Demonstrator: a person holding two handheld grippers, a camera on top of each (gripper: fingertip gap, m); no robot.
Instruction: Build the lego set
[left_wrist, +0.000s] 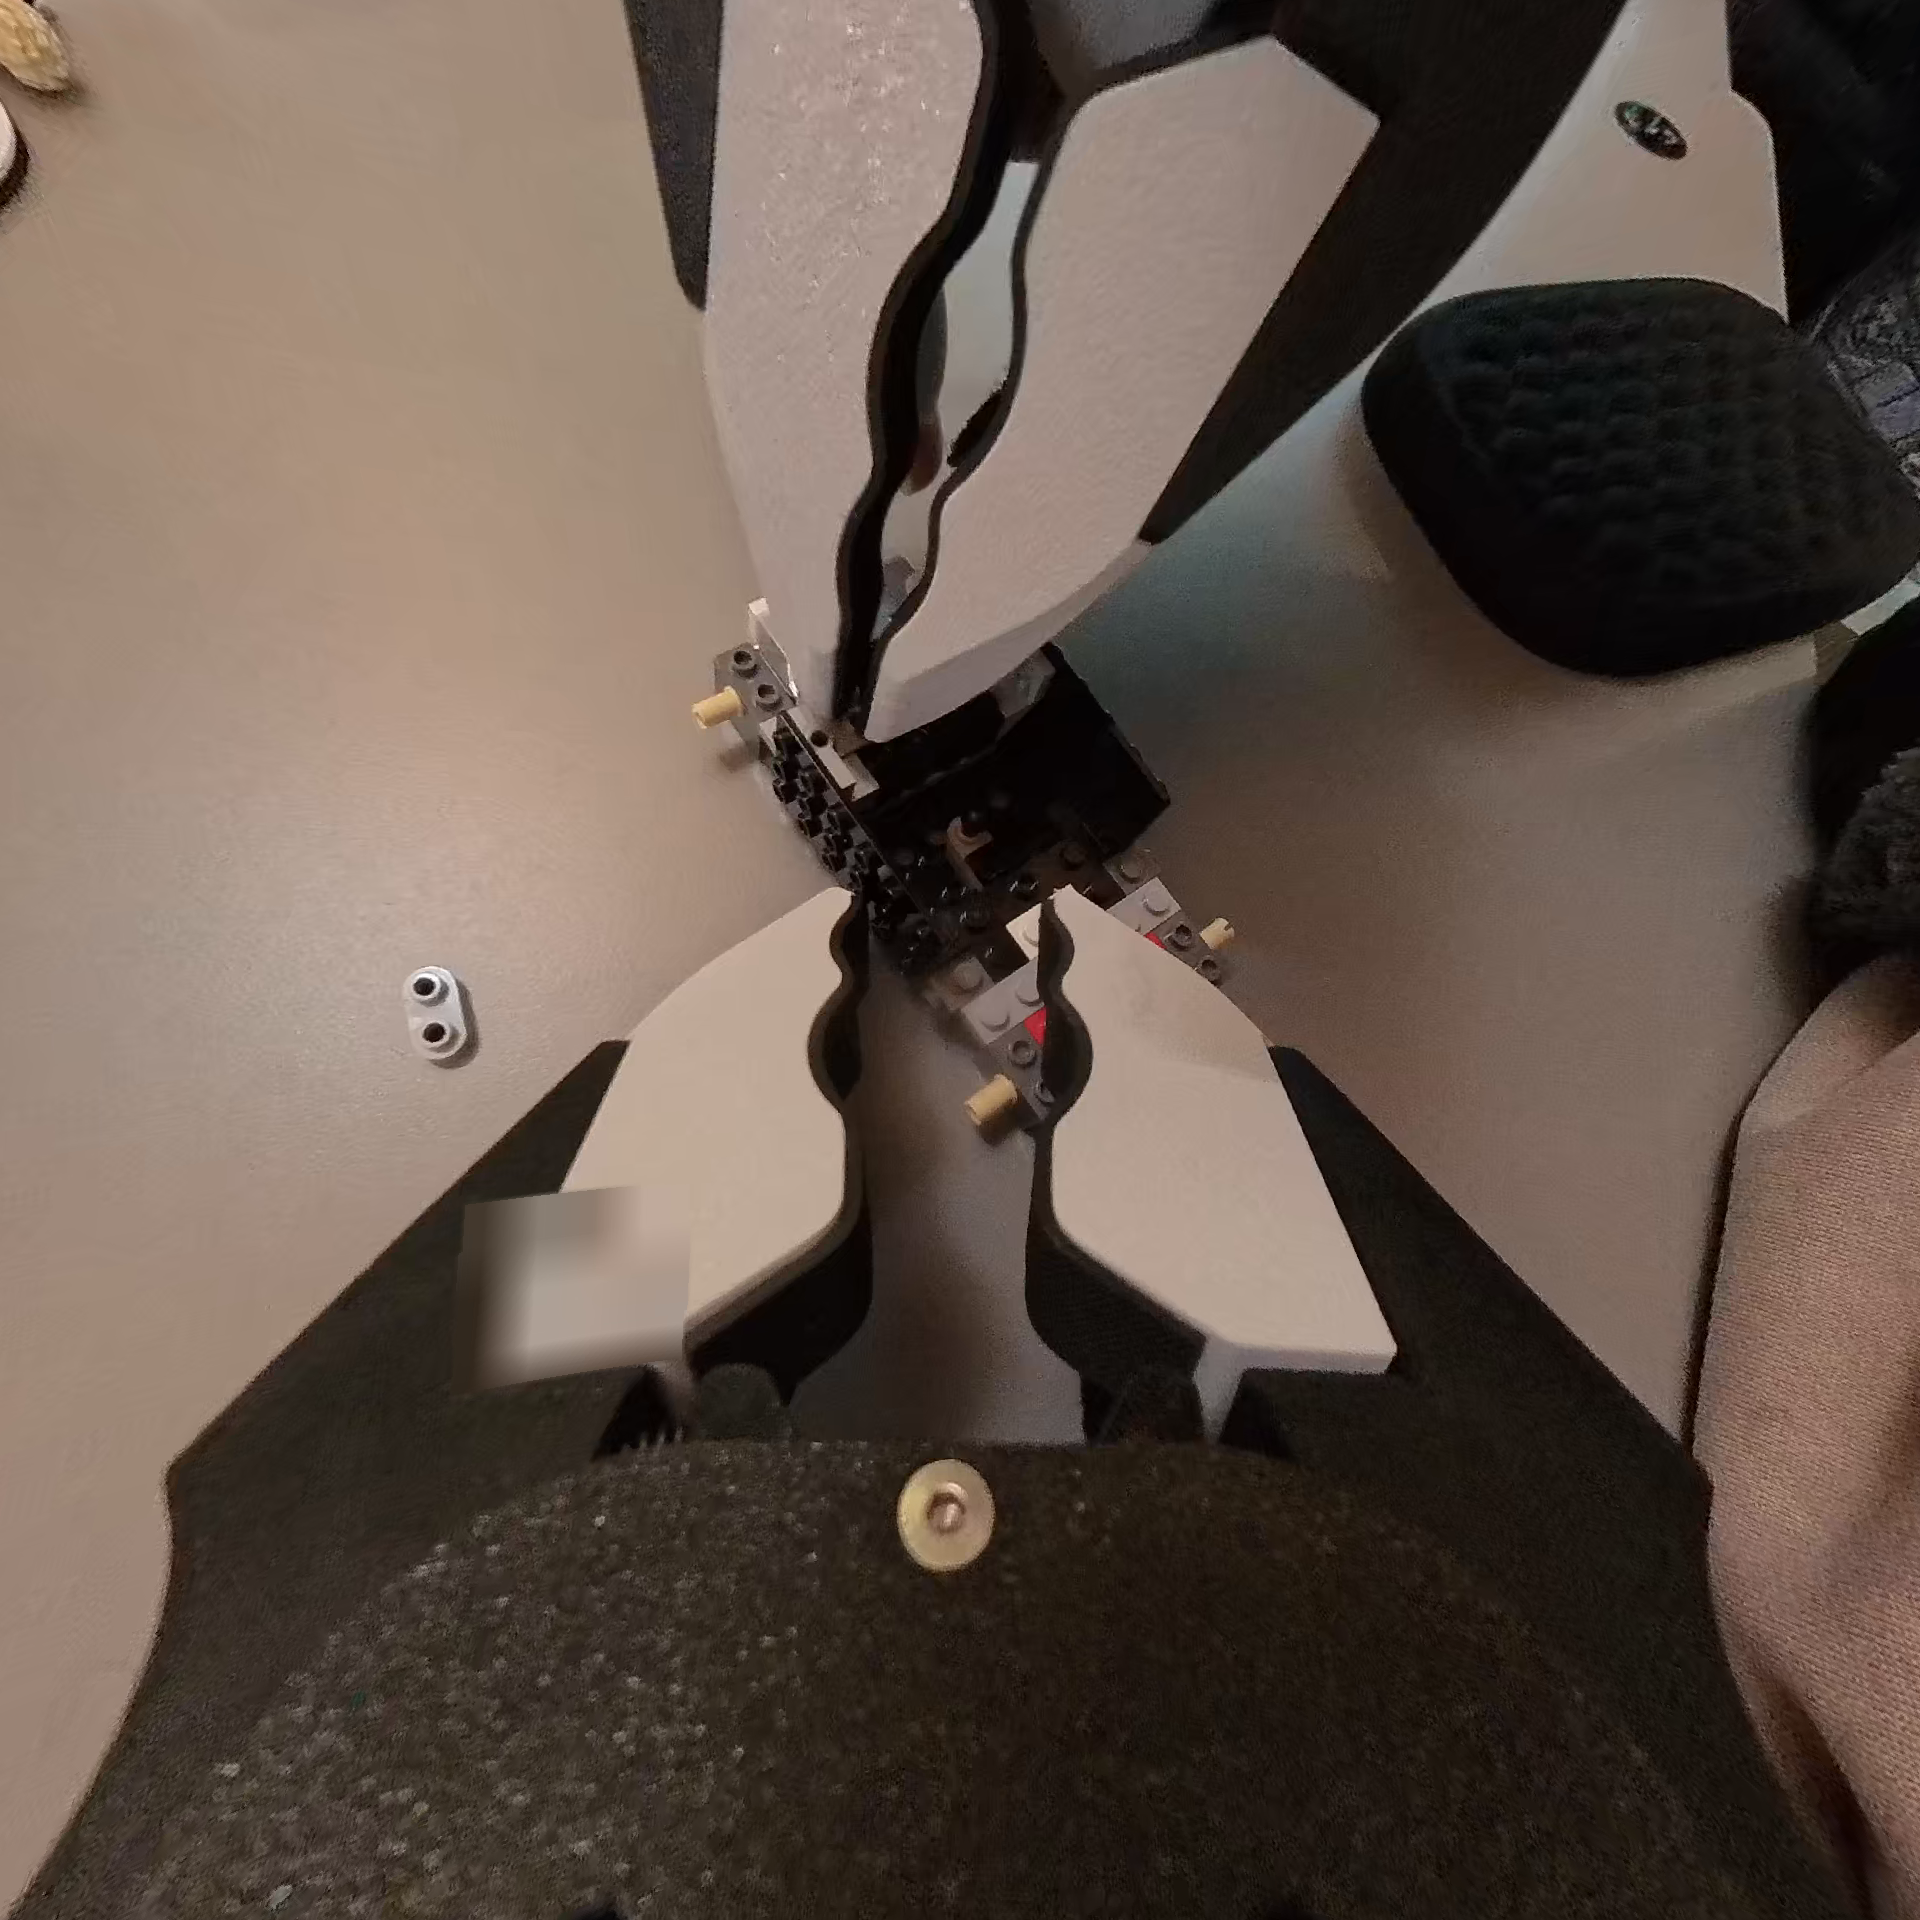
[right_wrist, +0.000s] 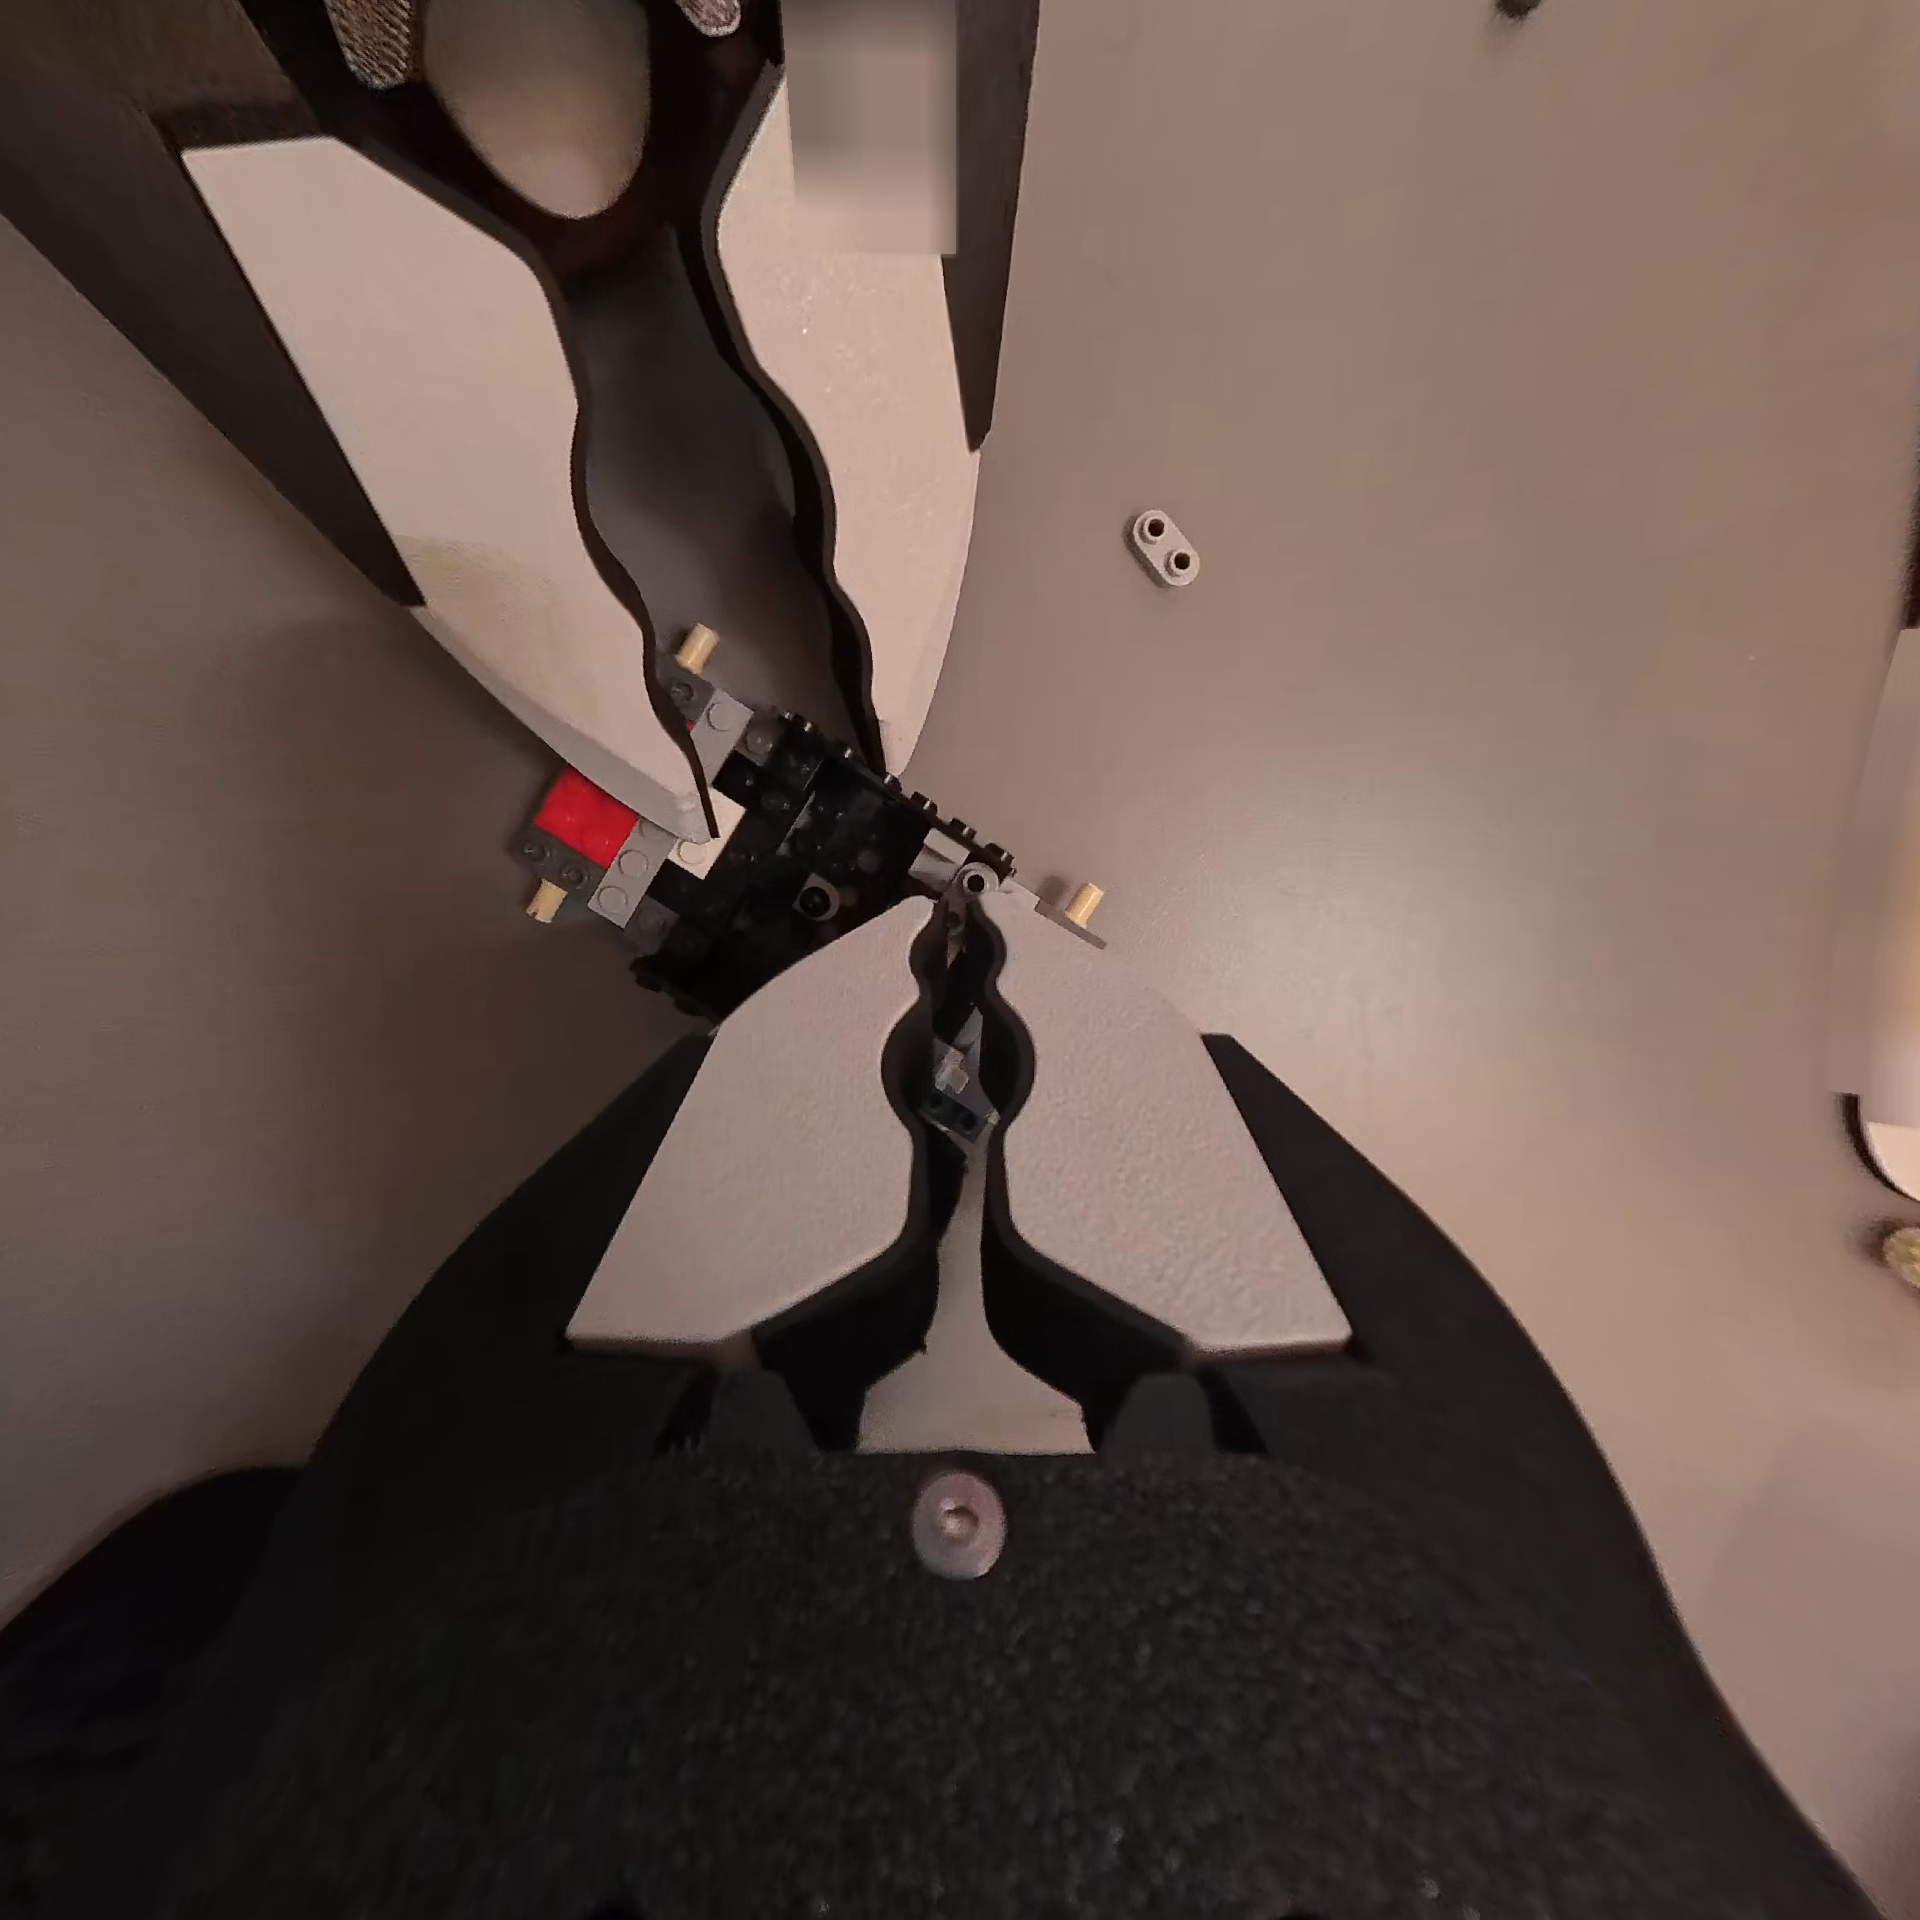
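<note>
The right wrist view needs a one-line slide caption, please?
Both grippers meet at a black Lego model on a grey table; one loose grey plate lies apart.

1. Warm, dim indoor light in both views; the surface (left_wrist: 312, 623) reads beige-grey with a soft sheen patch in the right wrist view.
2. Soft shadows lie under the fingers (right_wrist: 810, 1174).
3. Strong fisheye bending warps the edges.
4. Near housings look grainy and soft; corners blur.

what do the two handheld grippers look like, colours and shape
Both match: the left gripper and right gripper each have two broad pale grey fingers with wavy, black-lined inner edges, set in a grainy black body with a round metal screw at its centre.
</note>
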